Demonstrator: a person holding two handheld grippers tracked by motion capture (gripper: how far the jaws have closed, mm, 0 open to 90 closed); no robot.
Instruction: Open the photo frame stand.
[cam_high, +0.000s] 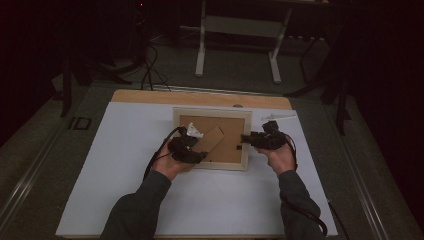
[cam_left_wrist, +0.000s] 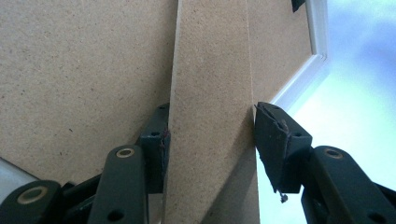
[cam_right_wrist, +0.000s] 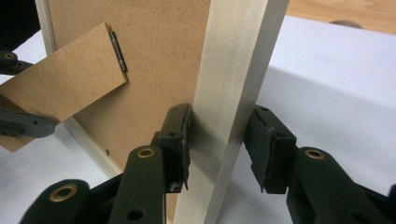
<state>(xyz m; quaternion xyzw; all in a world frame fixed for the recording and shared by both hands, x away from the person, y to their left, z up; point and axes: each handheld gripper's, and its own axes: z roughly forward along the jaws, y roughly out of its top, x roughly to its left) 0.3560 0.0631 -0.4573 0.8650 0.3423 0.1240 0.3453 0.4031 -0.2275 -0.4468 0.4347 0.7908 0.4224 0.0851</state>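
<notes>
On the white sheet (cam_high: 150, 190) that covers the table (cam_high: 200, 96), seen from the high view, your frame (cam_high: 212, 138) lies face down near the middle, its brown back up and its stand (cam_high: 212, 139) slanting across that back. Your left gripper (cam_high: 192, 150) sits at the frame's lower left part, over the stand's lower end, and your right gripper (cam_high: 247, 139) comes at the frame's right rail from the side. From the left gripper view, the stand (cam_left_wrist: 212, 116) runs up between the jaws of the left gripper (cam_left_wrist: 210, 140): the left pad touches its edge and the right pad meets the other edge at its tip, so you are clamped on the stand. From the right gripper view, the pale rail of the frame (cam_right_wrist: 233, 93) stands between the jaws of the right gripper (cam_right_wrist: 217, 144); the left pad touches it, the right pad is just beside it with a thin gap, so that gripper is not yet clamped. Farther left the hinged stand (cam_right_wrist: 65, 84) shows, held in your left gripper.
</notes>
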